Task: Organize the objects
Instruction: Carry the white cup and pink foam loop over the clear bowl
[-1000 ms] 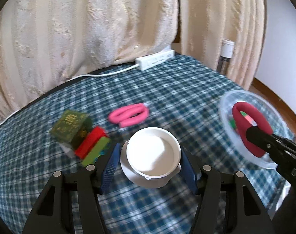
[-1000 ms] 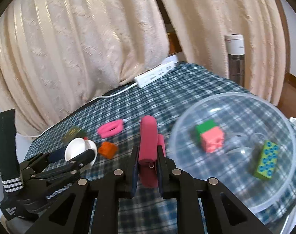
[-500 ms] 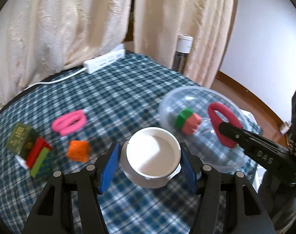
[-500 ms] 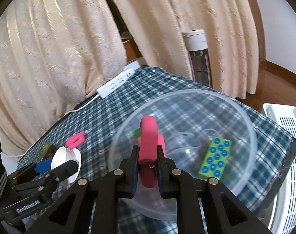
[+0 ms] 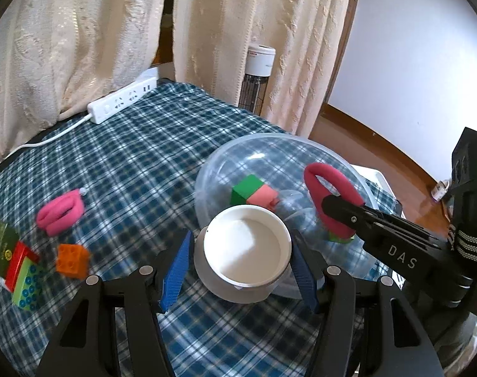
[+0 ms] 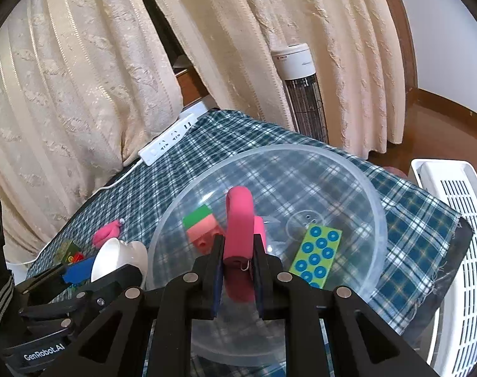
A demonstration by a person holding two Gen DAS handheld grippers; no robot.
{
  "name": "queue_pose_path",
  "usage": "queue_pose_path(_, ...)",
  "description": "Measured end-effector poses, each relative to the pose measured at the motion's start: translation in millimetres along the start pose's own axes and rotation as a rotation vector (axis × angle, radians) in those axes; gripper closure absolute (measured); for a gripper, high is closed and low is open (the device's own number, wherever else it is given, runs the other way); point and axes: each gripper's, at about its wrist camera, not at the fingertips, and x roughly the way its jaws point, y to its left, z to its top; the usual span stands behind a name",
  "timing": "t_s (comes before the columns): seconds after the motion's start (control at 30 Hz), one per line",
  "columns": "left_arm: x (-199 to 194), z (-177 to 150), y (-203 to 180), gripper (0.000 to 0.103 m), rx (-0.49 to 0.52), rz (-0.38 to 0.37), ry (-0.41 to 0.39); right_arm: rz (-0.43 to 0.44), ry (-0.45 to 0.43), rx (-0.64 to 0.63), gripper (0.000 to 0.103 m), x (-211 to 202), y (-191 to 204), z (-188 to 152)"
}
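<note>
My left gripper point(image 5: 243, 246) is shut on a white cup point(image 5: 247, 248) held upright just left of the clear plastic bowl point(image 5: 213, 169). My right gripper point(image 6: 237, 249) is shut on a pink foam loop point(image 6: 238, 220) that hangs over the bowl point(image 6: 373, 201). The same loop point(image 5: 329, 198) and right gripper point(image 5: 335, 204) show in the left wrist view. A green-and-pink block point(image 6: 200, 224) and a green studded brick point(image 6: 317, 257) lie inside the bowl. On the checked cloth lie a second pink loop point(image 5: 60, 213), an orange brick point(image 5: 71, 259) and a stack of bricks point(image 5: 16, 260).
A white power strip point(image 5: 122, 100) with its cable lies at the cloth's far edge, in front of cream curtains. A tower heater point(image 6: 304, 94) stands behind the table. A white slatted basket point(image 6: 452, 251) sits beyond the table's right edge, beside wooden floor.
Both grippers swung right toward the bowl. The pink loop went from beside the bowl to over its inside; the cup came up to the bowl's left rim. Neither grip changed.
</note>
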Motion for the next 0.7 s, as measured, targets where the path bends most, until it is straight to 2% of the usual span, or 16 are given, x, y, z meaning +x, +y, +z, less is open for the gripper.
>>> queue_pose_path(0.27,16.5,8.0,-5.7,0.040,-0.011,-0.036,0.025,-0.008,0.001,0.017,0.086,4.1,-8.3,3.9)
queue_pose_path(0.4,16.8,12.3,-1.8,0.032,-0.043,-0.067,0.020,-0.014,-0.001,0.024,0.086,6.2,-11.3,6.0)
queue_pose_path(0.7,7.6,10.3,9.5,0.032,-0.069,-0.029,-0.010,-0.020,-0.005,0.019,0.086,9.8,-10.0,11.1)
